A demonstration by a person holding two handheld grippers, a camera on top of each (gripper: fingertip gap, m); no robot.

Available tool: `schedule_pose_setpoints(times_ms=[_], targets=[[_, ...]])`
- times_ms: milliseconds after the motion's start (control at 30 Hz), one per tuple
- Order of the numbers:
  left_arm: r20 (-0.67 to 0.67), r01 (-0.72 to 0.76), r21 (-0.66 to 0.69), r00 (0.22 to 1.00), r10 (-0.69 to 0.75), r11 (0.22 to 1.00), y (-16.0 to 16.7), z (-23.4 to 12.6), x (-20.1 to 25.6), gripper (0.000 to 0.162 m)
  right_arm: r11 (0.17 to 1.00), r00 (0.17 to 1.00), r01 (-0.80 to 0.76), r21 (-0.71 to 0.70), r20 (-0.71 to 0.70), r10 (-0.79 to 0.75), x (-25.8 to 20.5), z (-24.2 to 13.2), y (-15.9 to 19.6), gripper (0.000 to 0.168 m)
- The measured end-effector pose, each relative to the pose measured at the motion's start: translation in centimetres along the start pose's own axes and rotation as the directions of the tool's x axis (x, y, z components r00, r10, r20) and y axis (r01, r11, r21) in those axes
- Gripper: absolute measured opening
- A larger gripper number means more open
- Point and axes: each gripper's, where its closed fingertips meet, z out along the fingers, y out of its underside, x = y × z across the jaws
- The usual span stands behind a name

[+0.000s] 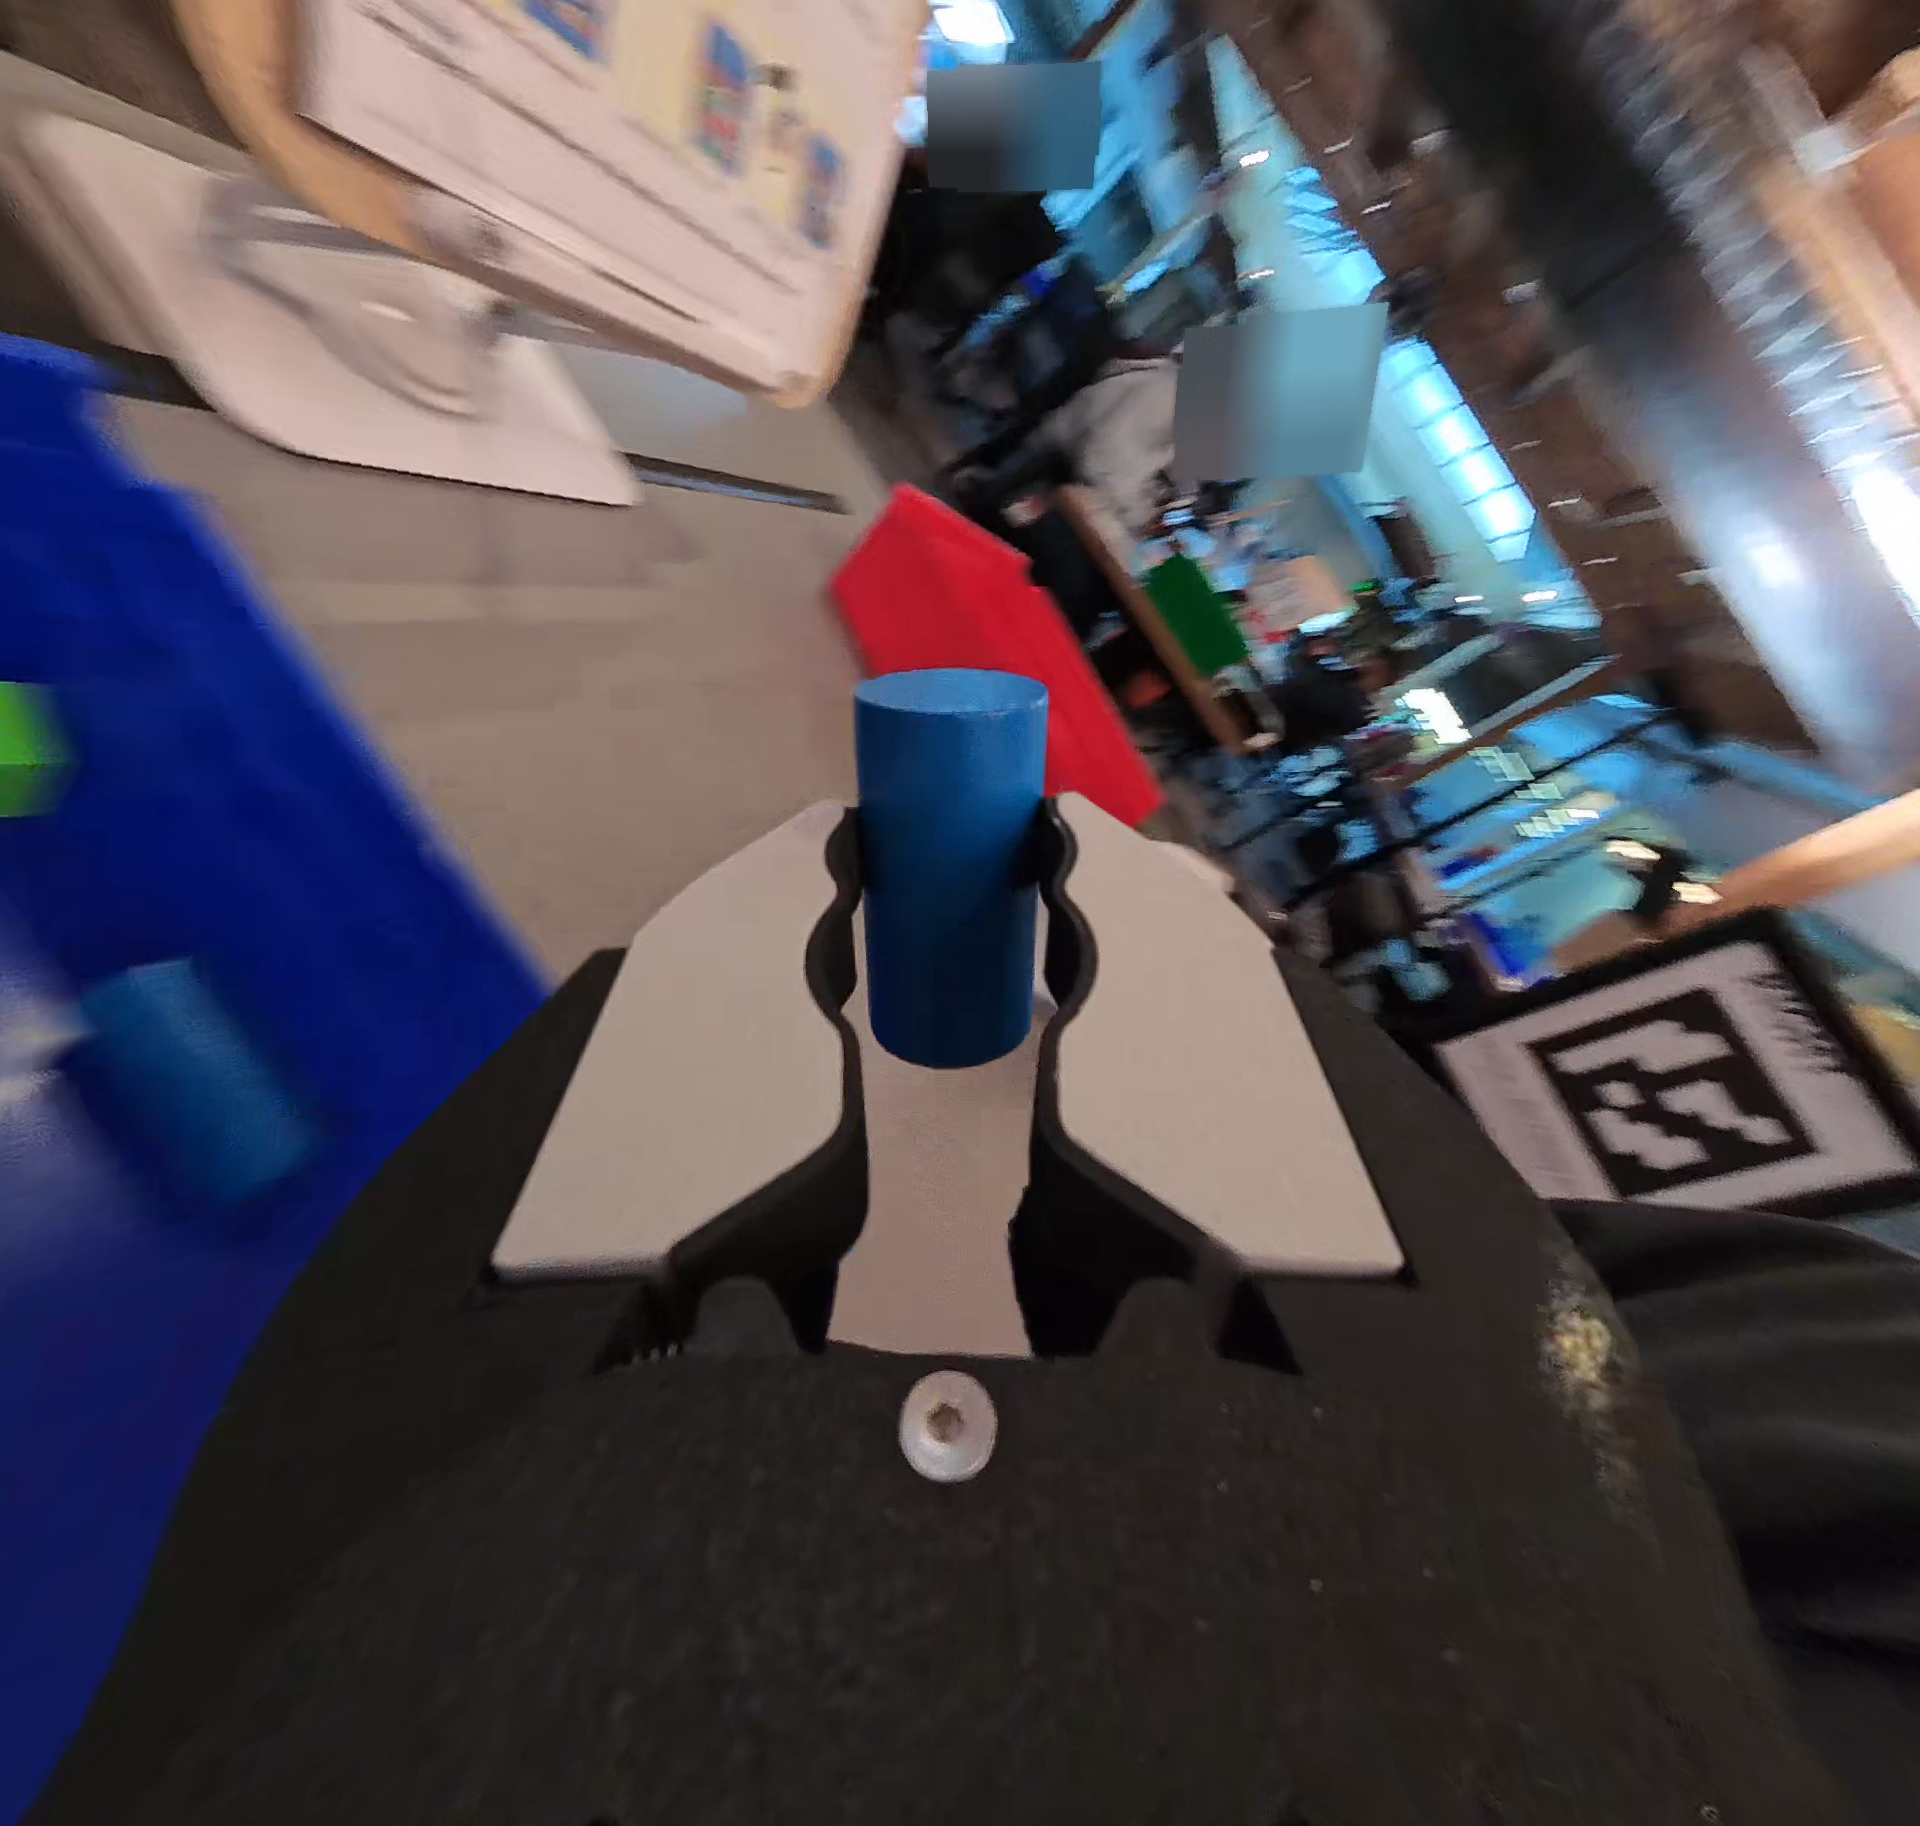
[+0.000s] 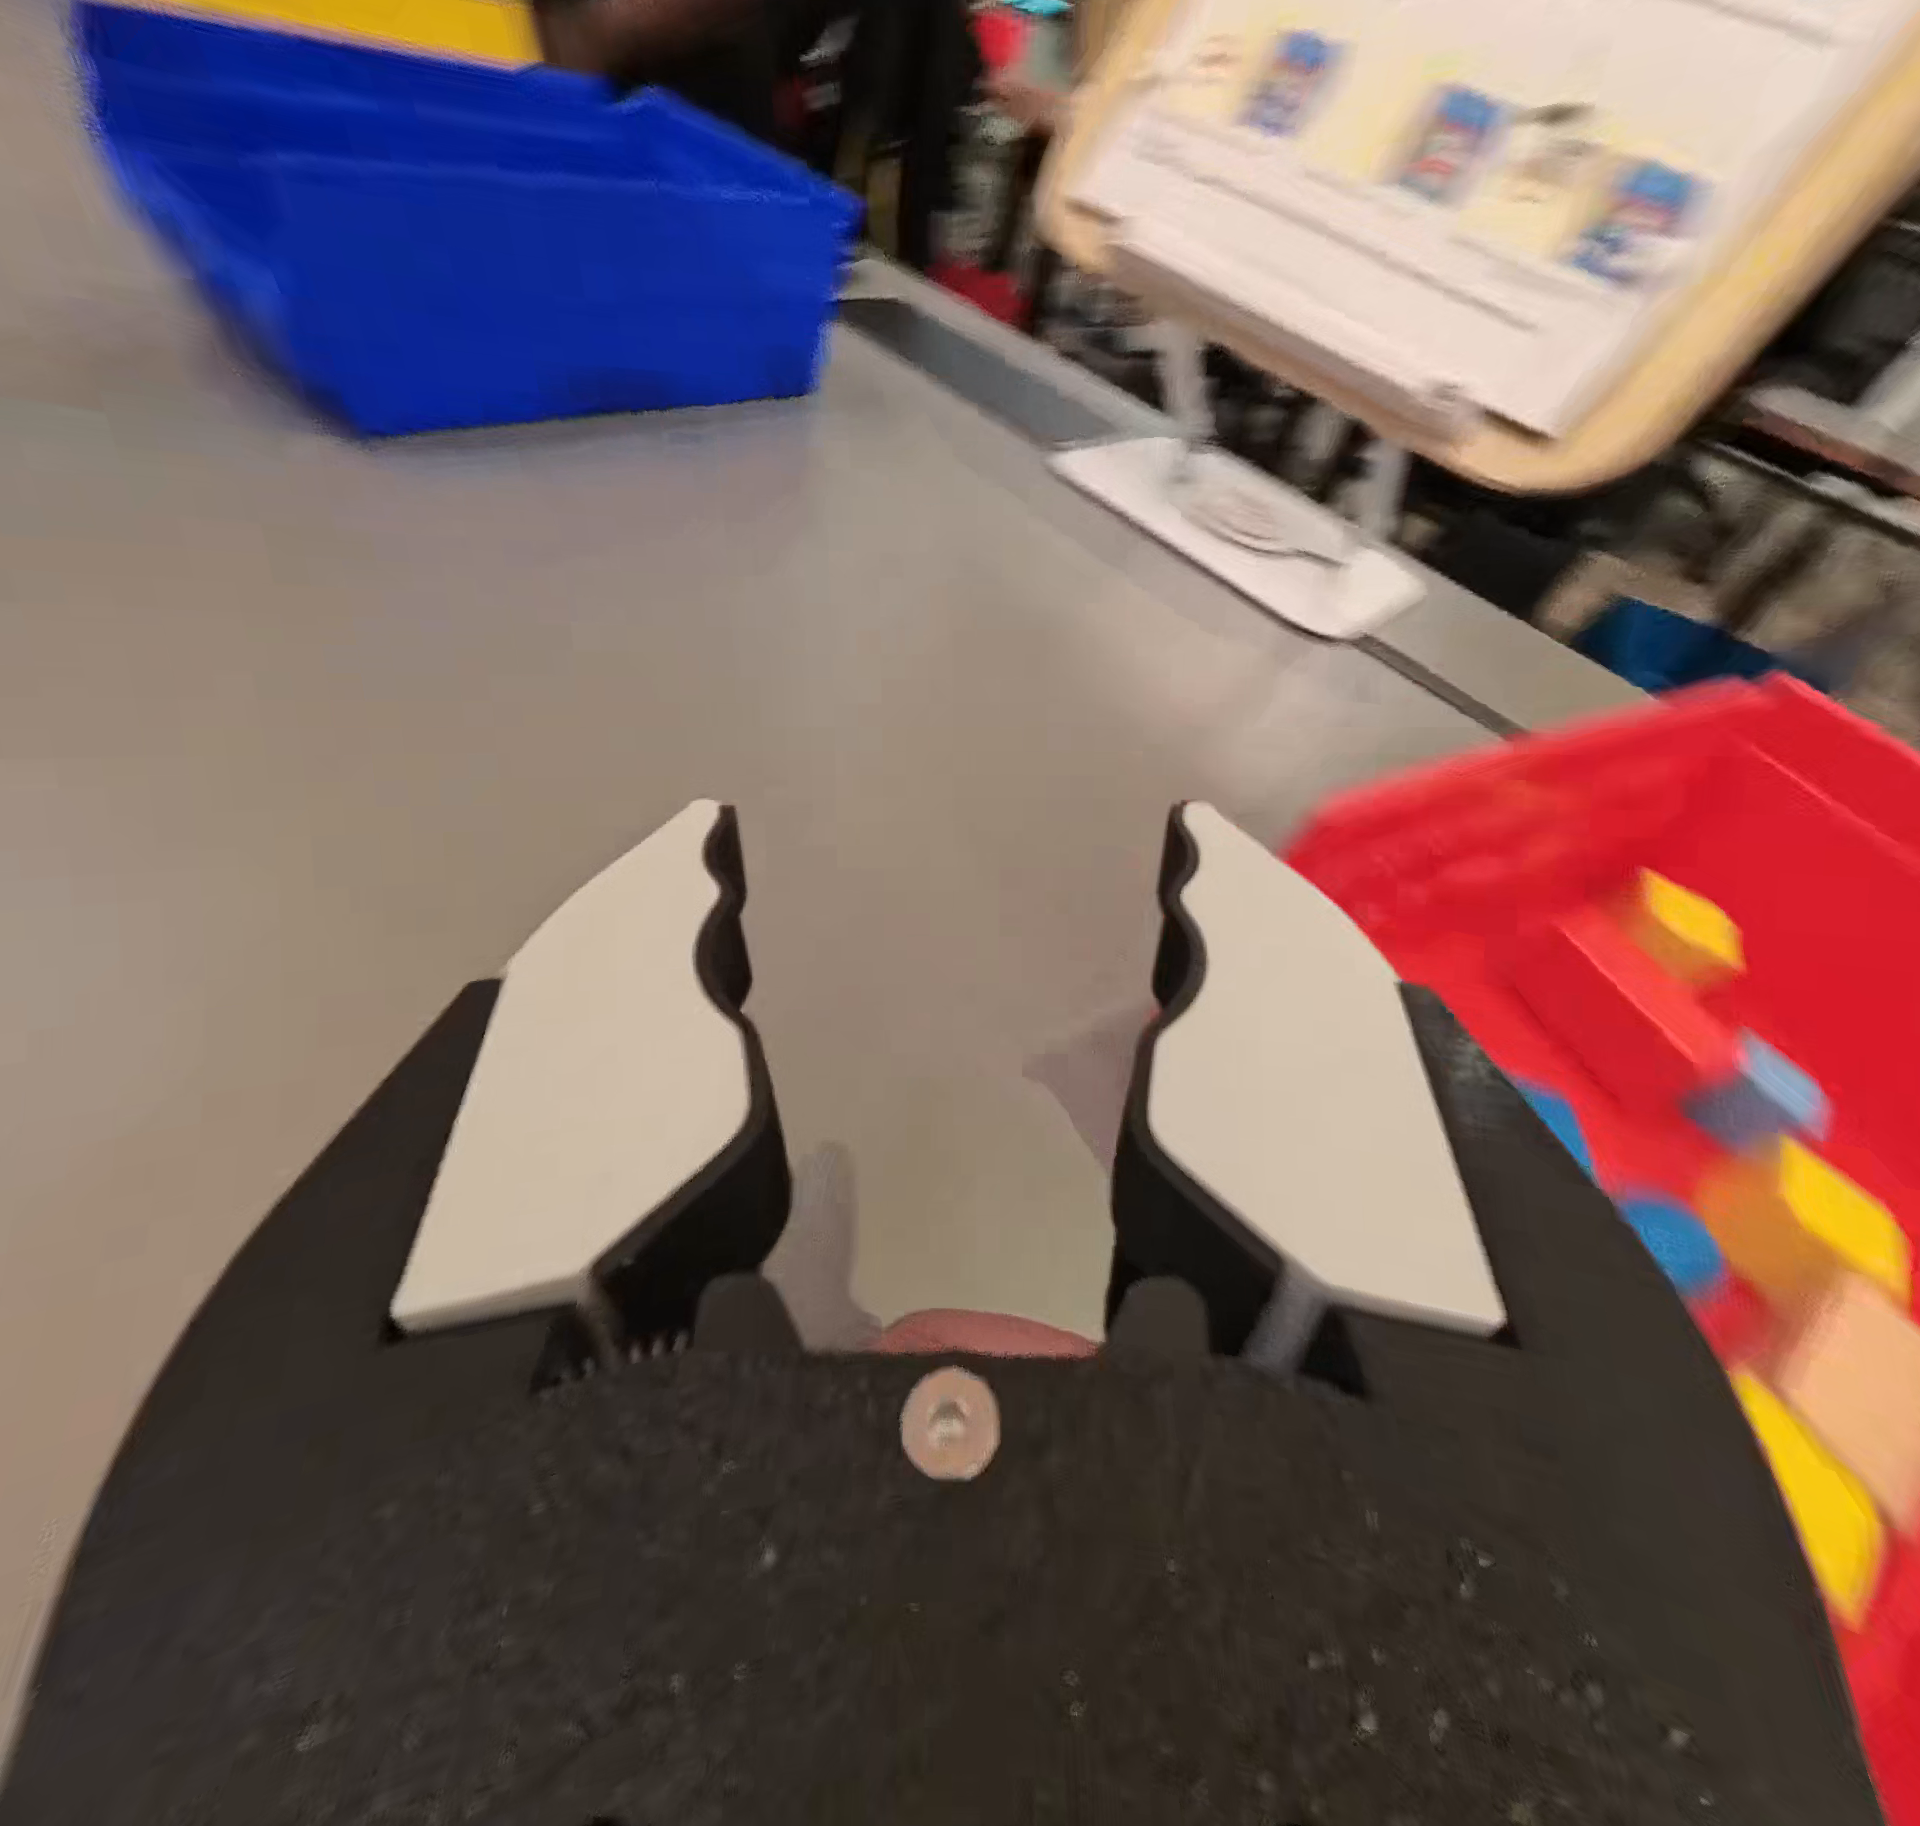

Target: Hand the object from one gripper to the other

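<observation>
Blue cylinder (image 1: 951,872) stands pinched upright between the fingers of the left gripper (image 1: 948,841), lifted above the grey worktop (image 1: 582,654), so pickup looks done and the handover remains. The right gripper (image 2: 951,831) is spread and empty over the worktop. Only its view shows the red bin (image 2: 1621,841) holding coloured blocks (image 2: 1688,935); neither view shows the other gripper.
</observation>
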Motion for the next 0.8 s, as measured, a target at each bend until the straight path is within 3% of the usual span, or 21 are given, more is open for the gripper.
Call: schedule_pose_setpoints(times_ms=[167,333,500,633,700,800], targets=[[-0.271,0.172,-0.074,0.944,-0.186,0.982,5.1,8.4,6.5,0.031,0.985,0.948,0.138,0.101,0.274,-0.161,-4.7,5.9,-5.9,0.090],[-0.341,0.250,-0.215,0.887,-0.312,0.944,10.6,14.7,10.0,0.031,0.962,0.911,0.102,0.253,0.365,-0.192,-7.0,9.1,-11.6,0.094],[-0.359,0.238,-0.335,0.862,-0.357,0.912,13.8,16.4,10.8,0.032,0.952,0.887,0.117,0.281,0.401,-0.227,-8.0,8.9,-11.6,0.092],[-0.374,0.283,-0.360,0.830,-0.415,0.889,14.6,17.1,10.6,0.032,0.948,0.887,0.082,0.307,0.411,-0.209,-7.9,8.1,-11.8,0.086],[-0.386,0.297,-0.373,0.812,-0.438,0.879,14.9,17.4,10.7,0.032,0.943,0.875,0.120,0.311,0.415,-0.248,-8.1,7.8,-11.5,0.072],[-0.390,0.318,-0.377,0.798,-0.461,0.870,14.9,17.6,10.9,0.032,0.951,0.878,0.117,0.287,0.417,-0.234,-7.9,7.7,-11.4,0.072]])
